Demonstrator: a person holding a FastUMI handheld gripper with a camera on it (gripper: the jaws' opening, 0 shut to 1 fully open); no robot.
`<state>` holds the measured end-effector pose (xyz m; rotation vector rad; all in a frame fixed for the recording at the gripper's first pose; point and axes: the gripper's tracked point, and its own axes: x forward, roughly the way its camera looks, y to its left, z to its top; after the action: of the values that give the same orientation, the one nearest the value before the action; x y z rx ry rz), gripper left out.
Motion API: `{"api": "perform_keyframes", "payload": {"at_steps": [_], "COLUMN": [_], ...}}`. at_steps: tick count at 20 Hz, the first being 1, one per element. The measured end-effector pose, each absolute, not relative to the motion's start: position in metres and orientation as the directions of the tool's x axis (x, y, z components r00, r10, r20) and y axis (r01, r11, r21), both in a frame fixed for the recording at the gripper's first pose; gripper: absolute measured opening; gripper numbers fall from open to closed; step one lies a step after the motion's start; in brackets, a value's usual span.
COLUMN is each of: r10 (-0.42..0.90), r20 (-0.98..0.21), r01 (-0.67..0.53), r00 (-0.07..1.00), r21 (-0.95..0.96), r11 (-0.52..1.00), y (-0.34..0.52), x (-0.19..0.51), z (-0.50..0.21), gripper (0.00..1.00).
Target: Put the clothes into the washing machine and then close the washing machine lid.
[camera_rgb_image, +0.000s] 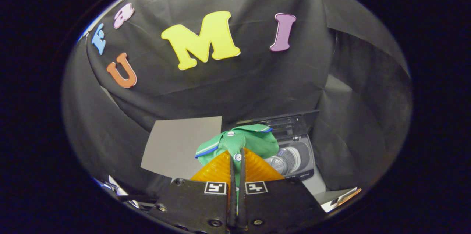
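Black cloth wall (235, 90) drapes the whole booth behind and to both sides, creased and folded, with a deeper fold on the side of the machine. Grey sheet (180, 145) lies flat beyond the fingers, off to the side away from the washer, one corner pointing toward the hand-held gripper. Washing machine (300, 164) sits low beyond the fingers, on the other side from the grey sheet, top-loading type; its lid (290, 123) is up and open, tilted back toward the cloth wall. Drum (285, 160) is visible through the opening, metallic, ribbed; cannot tell if anything is in it. Green shirt (246, 142) hangs bunched just ahead of the fingertips, partly covering the near edge of the washer opening, not yet inside the drum. It has a collar with white and blue trim and a placket with white buttons, one button sitting right at the fingertips. Hand-held gripper (237, 160) is clenched on the green shirt: both fingers (217, 169) are pressed nearly together with a thin strip of the fabric pinched in the slit between them, fabric running down the gap toward the gripper body. Shirt is held off the surface, carried by the pinch alone as far as I can see. Some light-coloured clutter shows low at either side of the gripper body, too blurred to identify.
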<state>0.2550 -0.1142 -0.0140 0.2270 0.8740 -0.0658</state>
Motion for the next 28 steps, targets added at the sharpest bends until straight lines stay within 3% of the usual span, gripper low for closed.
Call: {"api": "perform_keyframes", "payload": {"at_steps": [11,28], "r10": [0.041,0.055], "r20": [-0.782,-0.852], "r01": [0.214,0.216], "r00": [0.622,0.521], "r21": [0.220,0.194], "r11": [0.952,0.957], "y": [-0.214,-0.245], "x": [0.272,0.289], "z": [-0.079,-0.262], "gripper": [0.06,0.06]}}
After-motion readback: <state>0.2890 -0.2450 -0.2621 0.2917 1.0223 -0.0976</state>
